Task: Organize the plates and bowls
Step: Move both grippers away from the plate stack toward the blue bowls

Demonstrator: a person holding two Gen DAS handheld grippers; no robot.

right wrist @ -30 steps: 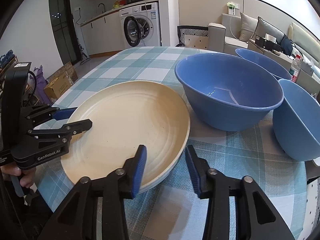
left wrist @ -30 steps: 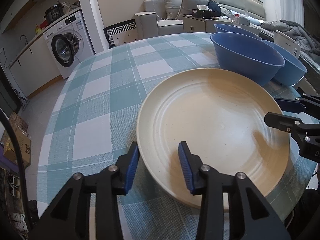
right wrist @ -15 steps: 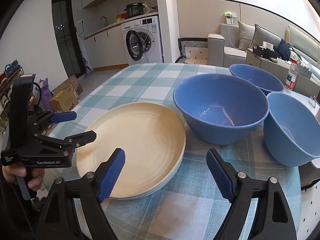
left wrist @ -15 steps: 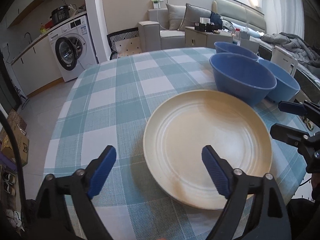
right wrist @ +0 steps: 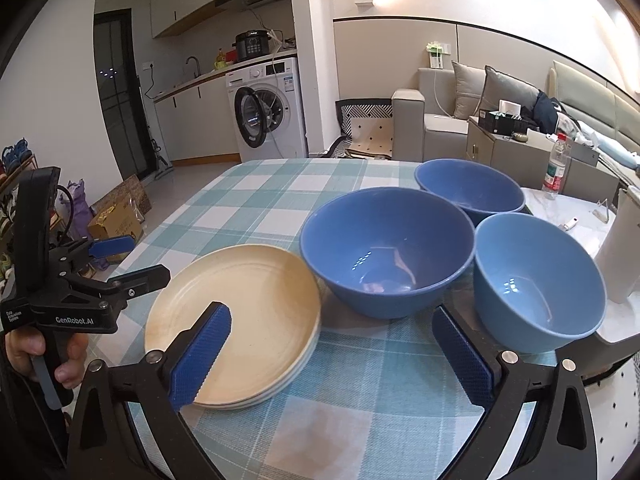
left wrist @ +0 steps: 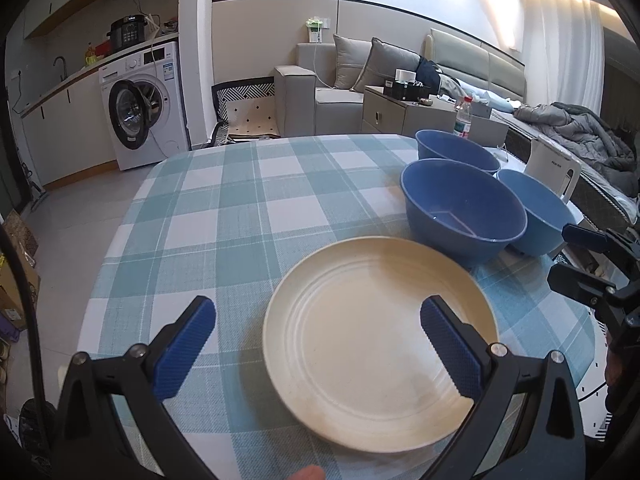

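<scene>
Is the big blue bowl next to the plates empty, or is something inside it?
Empty. The big blue bowl stands upright beside the cream plates, and its bare inside shows only light reflections.

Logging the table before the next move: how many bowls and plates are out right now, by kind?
Blue bowls: 3, one nearest the plates, one behind it, one to the right.
Cream plates: one stack; the rim edges suggest about 3, exact count unclear.
Total: about 6 pieces of dishware.
</scene>
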